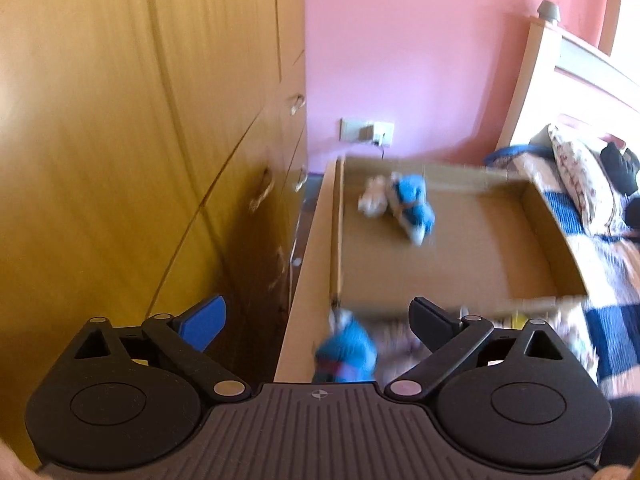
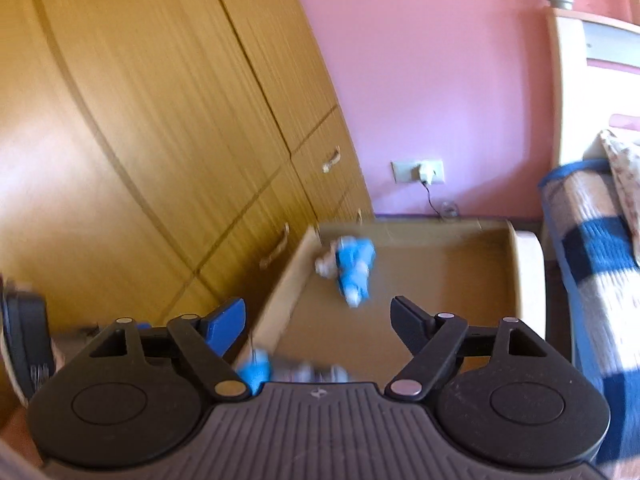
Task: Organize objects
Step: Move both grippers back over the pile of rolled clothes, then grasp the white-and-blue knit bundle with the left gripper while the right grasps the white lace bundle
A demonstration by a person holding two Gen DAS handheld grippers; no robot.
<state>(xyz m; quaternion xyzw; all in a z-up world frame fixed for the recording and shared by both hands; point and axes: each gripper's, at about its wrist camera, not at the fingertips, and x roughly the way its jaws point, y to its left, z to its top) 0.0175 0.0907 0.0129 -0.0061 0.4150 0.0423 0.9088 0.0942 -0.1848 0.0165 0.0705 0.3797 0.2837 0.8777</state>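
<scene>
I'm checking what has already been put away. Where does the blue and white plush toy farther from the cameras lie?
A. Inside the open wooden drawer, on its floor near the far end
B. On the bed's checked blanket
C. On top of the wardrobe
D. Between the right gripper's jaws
A: the blue and white plush toy lies on the floor of the open drawer near its far wall, clear of both sets of jaws.

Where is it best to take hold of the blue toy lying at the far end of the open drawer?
Probably across the blue toy's blue middle, coming from above through the drawer's open top. It lies flat with a whitish thing against one side, and blur hides finer shape.
</scene>
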